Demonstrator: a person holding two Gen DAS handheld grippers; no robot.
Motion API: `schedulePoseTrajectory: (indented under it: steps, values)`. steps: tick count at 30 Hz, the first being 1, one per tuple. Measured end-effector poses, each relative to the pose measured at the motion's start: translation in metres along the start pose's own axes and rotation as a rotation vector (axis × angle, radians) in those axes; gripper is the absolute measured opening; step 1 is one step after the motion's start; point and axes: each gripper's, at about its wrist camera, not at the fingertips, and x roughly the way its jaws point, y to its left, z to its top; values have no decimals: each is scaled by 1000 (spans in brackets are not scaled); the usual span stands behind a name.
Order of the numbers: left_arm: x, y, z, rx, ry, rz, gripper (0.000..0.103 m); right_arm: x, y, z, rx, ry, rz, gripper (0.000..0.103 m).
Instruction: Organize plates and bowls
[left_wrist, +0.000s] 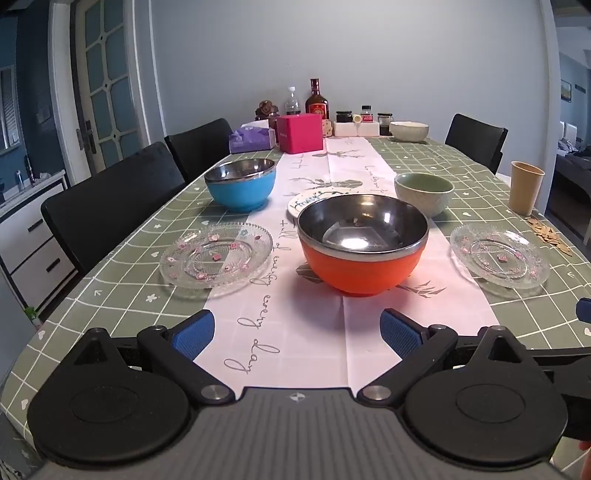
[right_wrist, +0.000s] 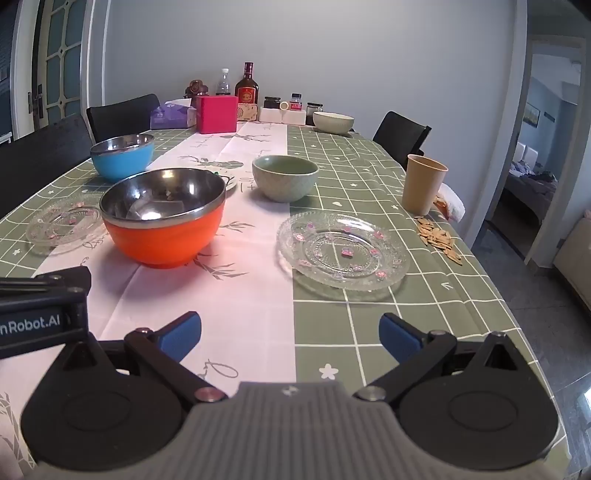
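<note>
An orange steel-lined bowl (left_wrist: 363, 243) (right_wrist: 164, 218) stands on the white runner just ahead of my open, empty left gripper (left_wrist: 297, 332). A blue steel-lined bowl (left_wrist: 241, 184) (right_wrist: 122, 157) stands farther back on the left. A green ceramic bowl (left_wrist: 423, 193) (right_wrist: 285, 177) stands at the right, with a small white plate (left_wrist: 308, 201) behind the orange bowl. One glass plate (left_wrist: 216, 254) (right_wrist: 64, 223) lies at the left, another glass plate (left_wrist: 499, 254) (right_wrist: 342, 250) at the right, ahead of my open, empty right gripper (right_wrist: 290, 334).
A tan cup (right_wrist: 423, 183) and scattered seeds (right_wrist: 437, 238) sit near the table's right edge. A pale bowl (right_wrist: 333, 122), a pink box (right_wrist: 216, 113), a tissue pack, bottles and jars stand at the far end. Black chairs line both sides.
</note>
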Motion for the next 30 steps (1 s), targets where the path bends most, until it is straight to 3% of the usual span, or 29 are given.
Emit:
schedulePoseTrajectory:
  steps: [2, 11, 30]
  values:
    - [-8, 0, -4, 3, -31, -15, 103, 0, 2, 0, -7, -4, -2, 100]
    - [7, -4, -4, -17, 37, -32, 103, 8, 4, -5, -5, 25, -12, 100]
    - [10, -5, -9, -11, 48, -21, 103, 11, 5, -8, -23, 45, -25, 100]
